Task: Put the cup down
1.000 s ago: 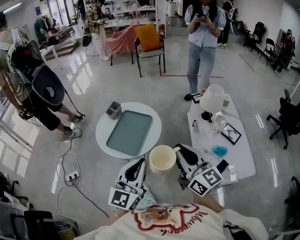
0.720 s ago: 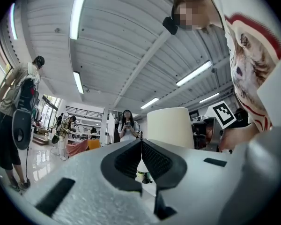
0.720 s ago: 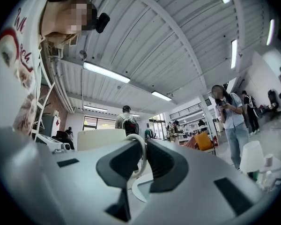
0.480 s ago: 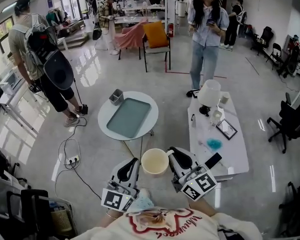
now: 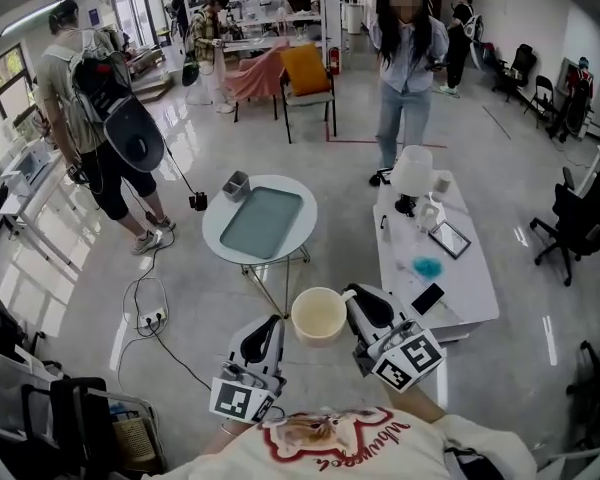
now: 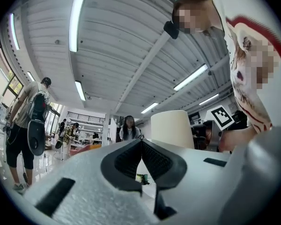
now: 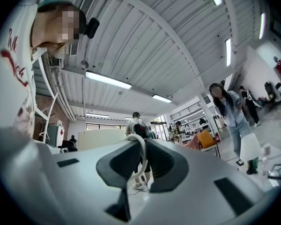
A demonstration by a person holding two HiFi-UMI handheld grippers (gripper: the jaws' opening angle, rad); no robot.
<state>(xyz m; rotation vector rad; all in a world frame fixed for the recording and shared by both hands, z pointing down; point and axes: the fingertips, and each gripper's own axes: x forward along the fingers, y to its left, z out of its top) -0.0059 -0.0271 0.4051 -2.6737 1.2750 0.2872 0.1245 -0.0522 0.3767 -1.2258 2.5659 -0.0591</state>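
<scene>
A cream cup (image 5: 318, 315) hangs in the air below my head, mouth up, and its inside looks empty. My right gripper (image 5: 349, 299) is shut on the cup's thin white handle (image 7: 141, 154); the cup's body (image 7: 102, 138) shows to the left behind the jaws. My left gripper (image 5: 271, 326) is just left of the cup, not touching it. Its jaws meet with nothing between them in the left gripper view (image 6: 141, 142), and the cup (image 6: 173, 128) rises behind them to the right.
Ahead stands a round white table (image 5: 224, 256) bearing a grey-green tray (image 5: 261, 222) and a small grey box (image 5: 236, 185). To the right a long white table (image 5: 467, 290) carries a lamp (image 5: 412, 173), a phone and small items. People stand beyond; a cable (image 5: 150, 320) lies on the floor.
The view has shifted, so both tables now sit farther ahead and higher in the picture. The cup stays in the right gripper's hold at about the same place.
</scene>
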